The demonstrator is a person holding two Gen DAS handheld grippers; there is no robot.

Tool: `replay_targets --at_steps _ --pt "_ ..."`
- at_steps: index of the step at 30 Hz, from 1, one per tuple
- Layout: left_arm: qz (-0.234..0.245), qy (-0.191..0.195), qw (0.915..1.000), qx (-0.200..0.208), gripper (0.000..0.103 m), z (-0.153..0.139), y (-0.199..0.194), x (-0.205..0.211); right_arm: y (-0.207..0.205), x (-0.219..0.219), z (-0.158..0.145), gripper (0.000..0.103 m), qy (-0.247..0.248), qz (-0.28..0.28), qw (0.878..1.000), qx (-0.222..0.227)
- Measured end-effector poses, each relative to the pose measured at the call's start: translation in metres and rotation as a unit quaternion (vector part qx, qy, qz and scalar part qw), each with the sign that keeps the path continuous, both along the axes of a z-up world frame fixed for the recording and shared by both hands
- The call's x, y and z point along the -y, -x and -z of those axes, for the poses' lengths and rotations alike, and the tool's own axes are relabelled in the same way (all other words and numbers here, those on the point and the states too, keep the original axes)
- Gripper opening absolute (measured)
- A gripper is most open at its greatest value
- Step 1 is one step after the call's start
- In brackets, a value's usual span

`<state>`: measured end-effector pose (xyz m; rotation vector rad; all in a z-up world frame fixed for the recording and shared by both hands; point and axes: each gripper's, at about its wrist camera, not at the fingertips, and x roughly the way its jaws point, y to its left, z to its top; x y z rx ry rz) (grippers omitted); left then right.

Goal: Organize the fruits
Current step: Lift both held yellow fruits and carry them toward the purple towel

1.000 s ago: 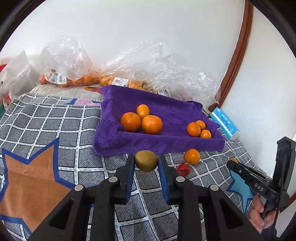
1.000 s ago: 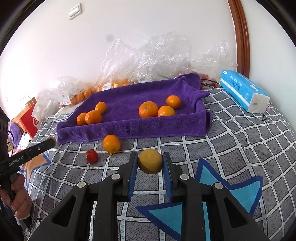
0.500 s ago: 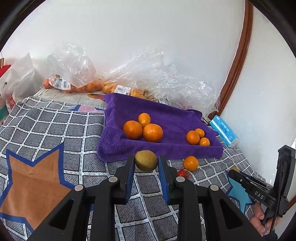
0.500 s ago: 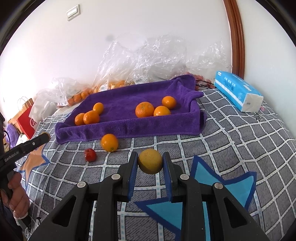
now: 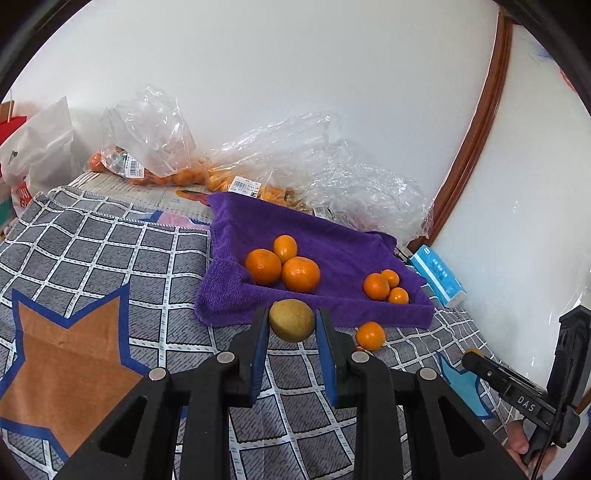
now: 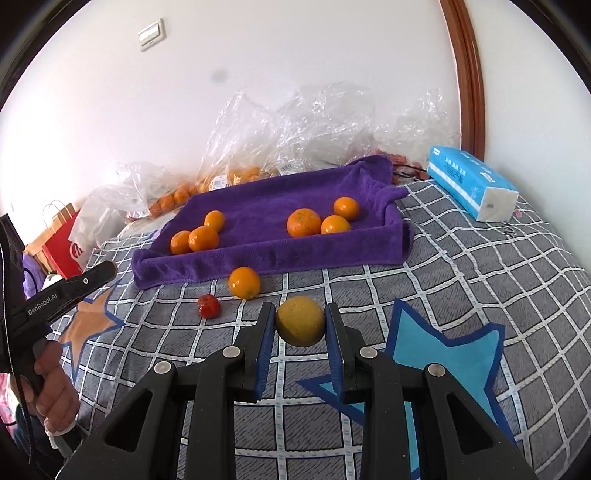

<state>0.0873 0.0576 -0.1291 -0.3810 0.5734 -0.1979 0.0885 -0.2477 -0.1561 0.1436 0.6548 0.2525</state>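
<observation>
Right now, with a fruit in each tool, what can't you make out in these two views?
- Small red fruit: absent from the left wrist view, probably behind the left tool; kind unclear.
- Bagged fruit by the wall: blurred by crinkled plastic, uncountable.
- Undersides of the greenish fruit and yellow fruit: unseen.
- Right tool in the left wrist view: tip only; frame edge cuts the hand.

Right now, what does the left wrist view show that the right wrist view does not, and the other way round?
Only the left wrist view shows the green-brown fruit clamped in the left gripper, and the white bag at far left.

Only the right wrist view shows the yellow fruit clamped in the right gripper, the small red fruit on the checked cloth, and the wall switch.

Both show the purple towel tray holding two groups of three oranges, one loose orange before it, the blue tissue pack and the plastic bags.
</observation>
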Motion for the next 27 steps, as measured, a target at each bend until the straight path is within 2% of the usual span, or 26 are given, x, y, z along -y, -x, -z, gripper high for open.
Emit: replay_targets --at_steps 7,17,21,27 --pt "-0.002 -0.004 1.0000 0.008 0.024 -0.002 0.004 0.001 0.003 0.005 -0.006 0.027 -0.020 0.016 1.000 0.003" --pt "-0.006 -0.001 1.0000 0.007 0.024 -0.001 0.004 -0.001 0.011 0.005 -0.019 0.027 -0.014 0.019 1.000 0.018" --pt "-0.018 -0.015 0.9997 0.010 0.024 -0.003 0.005 0.002 0.011 0.004 -0.024 0.027 -0.012 0.020 1.000 0.020" --pt "-0.028 -0.023 0.9993 -0.008 0.024 -0.009 0.009 0.002 0.010 0.000 -0.038 0.027 0.005 0.014 0.999 0.030"
